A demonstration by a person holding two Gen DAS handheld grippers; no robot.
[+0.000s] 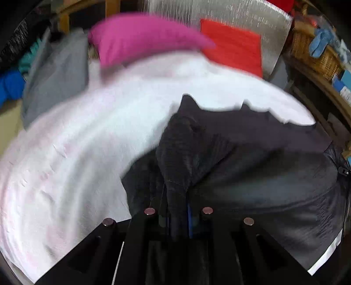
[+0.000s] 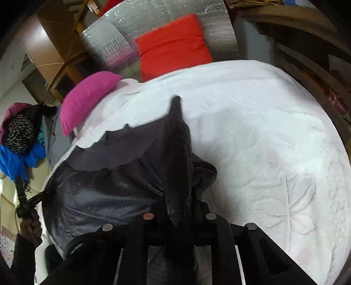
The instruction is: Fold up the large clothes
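A large dark grey jacket (image 1: 263, 175) with a shiny quilted lining lies bunched on the white bedspread (image 1: 76, 153). My left gripper (image 1: 177, 197) is shut on a ribbed fold of its edge, which stands up between the fingers. In the right wrist view the same jacket (image 2: 105, 197) spreads to the left over the bedspread (image 2: 263, 131). There my right gripper (image 2: 179, 197) is shut on another ribbed fold that rises to a point. The fingertips of both grippers are buried in cloth. At the left edge a person's hand (image 2: 30, 225) grips the other tool's handle.
A pink pillow (image 1: 142, 37) and a red cushion (image 1: 234, 46) lie at the bed's far end against a silver foil panel (image 1: 241, 13). Grey cloth (image 1: 57, 72) hangs off the left side. A wicker basket (image 1: 313, 52) stands right; a pile of clothes (image 2: 17, 140) is left.
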